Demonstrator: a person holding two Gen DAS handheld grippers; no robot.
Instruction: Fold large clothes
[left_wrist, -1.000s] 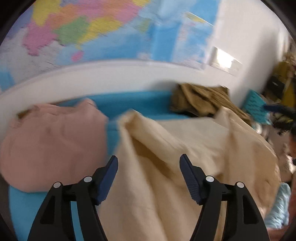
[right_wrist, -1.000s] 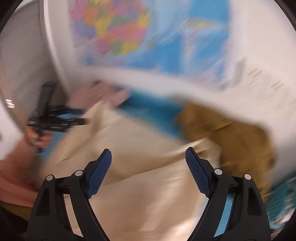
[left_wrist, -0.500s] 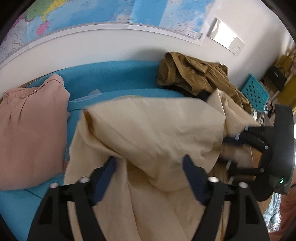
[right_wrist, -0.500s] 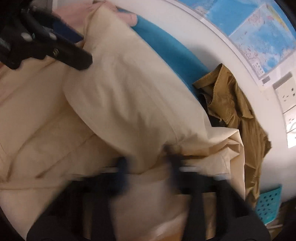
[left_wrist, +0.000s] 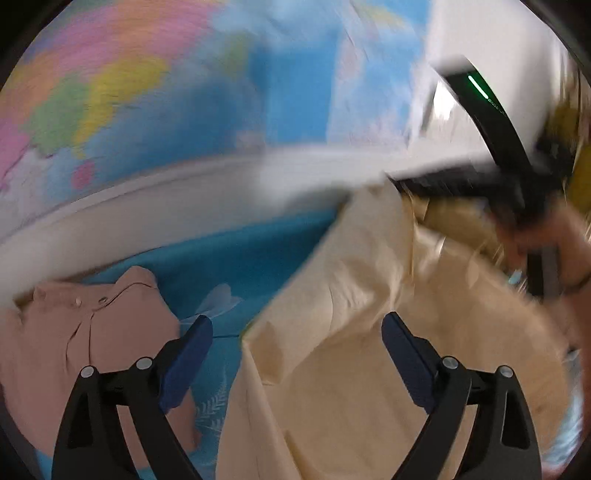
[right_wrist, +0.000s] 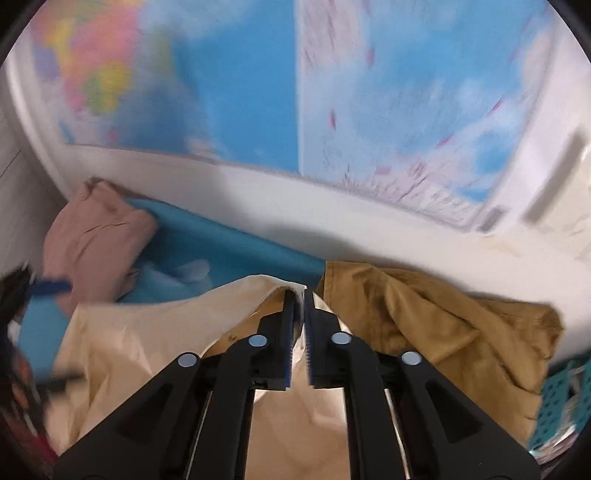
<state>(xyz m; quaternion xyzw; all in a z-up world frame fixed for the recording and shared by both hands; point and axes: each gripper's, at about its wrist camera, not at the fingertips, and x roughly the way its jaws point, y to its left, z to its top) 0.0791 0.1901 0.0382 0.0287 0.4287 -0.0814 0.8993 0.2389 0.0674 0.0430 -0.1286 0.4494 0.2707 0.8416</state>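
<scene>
A large cream garment (left_wrist: 351, 387) lies rumpled on the blue-covered table (left_wrist: 240, 258). My left gripper (left_wrist: 297, 321) hovers over its left edge. Its jaws are opening and stand wide apart, and the cloth lies below them, unpinched. My right gripper (right_wrist: 300, 295) is almost closed, with a raised edge of the cream garment (right_wrist: 147, 339) between its pads. Its jaws are opening slightly but still pinch the cloth. In the left wrist view the cream cloth hangs from that tool's black body (left_wrist: 495, 140), which is at the upper right.
A folded pink garment (left_wrist: 74, 339) (right_wrist: 96, 236) rests at the table's left end. An olive-brown garment (right_wrist: 424, 314) is heaped at the right beside a teal basket (right_wrist: 557, 402). A world map (right_wrist: 258, 74) covers the wall just behind the table.
The right gripper went from wide open to closed on the cream garment's edge and lifted it. The left jaws spread wider and the left view swung up and to the left.
</scene>
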